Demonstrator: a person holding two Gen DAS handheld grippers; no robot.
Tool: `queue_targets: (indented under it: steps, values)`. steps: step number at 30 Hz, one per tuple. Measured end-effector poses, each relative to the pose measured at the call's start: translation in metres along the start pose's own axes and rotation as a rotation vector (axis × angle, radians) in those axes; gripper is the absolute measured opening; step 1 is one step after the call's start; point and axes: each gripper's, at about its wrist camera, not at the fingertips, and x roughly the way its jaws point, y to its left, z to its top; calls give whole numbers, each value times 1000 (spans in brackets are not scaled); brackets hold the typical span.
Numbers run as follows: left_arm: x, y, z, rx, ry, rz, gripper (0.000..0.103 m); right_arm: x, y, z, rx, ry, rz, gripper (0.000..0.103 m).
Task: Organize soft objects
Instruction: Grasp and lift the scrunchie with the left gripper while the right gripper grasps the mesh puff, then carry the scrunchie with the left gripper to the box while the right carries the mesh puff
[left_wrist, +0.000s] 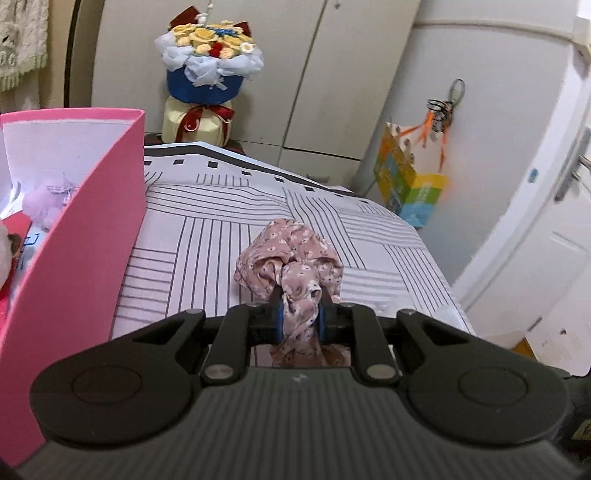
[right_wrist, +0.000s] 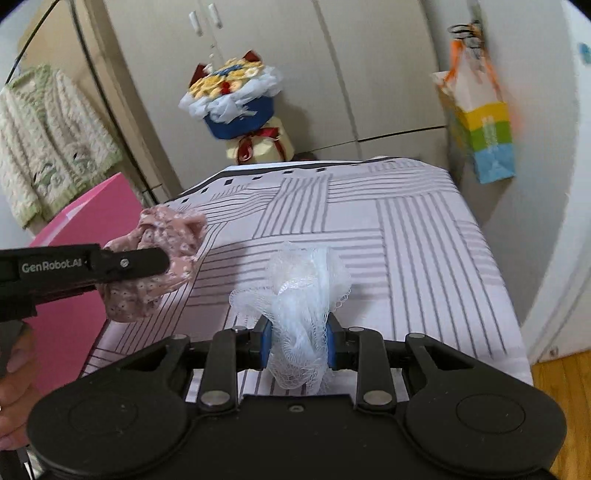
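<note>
Left gripper (left_wrist: 301, 317): jaws drawn in tight on a bunched pink flowered cloth (left_wrist: 291, 258). The blue pads (left_wrist: 279, 321) pinched a narrow waist of the fabric; a loose puff stood ahead of the fingertips and a shorter tail hung below, toward the camera. So the cloth's long axis ran roughly along the gripper's pointing line, puffed end forward. It appeared clear of the striped bed cover (left_wrist: 207, 236).

Right gripper (right_wrist: 299, 345): jaws part-way in, clamped on a white mesh bath puff (right_wrist: 306, 291). The netting bulged above and below the pads, long axis again along the fingers, fuller end forward. It seemed to be lifted off the cover, though the white netting against pale stripes made contact hard to rule out.

Key relation: the pink box (left_wrist: 92, 229) stood open at the left edge of the bed, to the left of both grippers. In the left wrist view its near wall rose just beside the gripper, and a pale purple plush toy (left_wrist: 48, 203) lay inside. In the right wrist view the left gripper (right_wrist: 162, 258) sat between the right gripper and the box, cloth puff pointing toward the bed's far end rather than at the box.

Judgement: the left hand was nearer the box, and should go first. The cloth needed carrying leftward and up over the wall before release; the mesh puff had farther to travel and would follow.
</note>
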Motion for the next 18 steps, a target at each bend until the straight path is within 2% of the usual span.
queue_targets:
  steps: [5, 9, 14, 18]
  values:
    - [-22, 1, -10, 42, 20, -34, 15, -23, 6, -19, 20, -12, -4, 32]
    - [-39, 4, -23, 54, 11, -117, 15, -32, 16, -32, 29, -13, -14, 32]
    - [-55, 3, -36, 78, 33, -126, 15, -41, 25, -44, 37, 7, 3, 32]
    - [-73, 7, -48, 109, 54, -149, 15, -57, 30, -48, 50, 18, 50, 32]
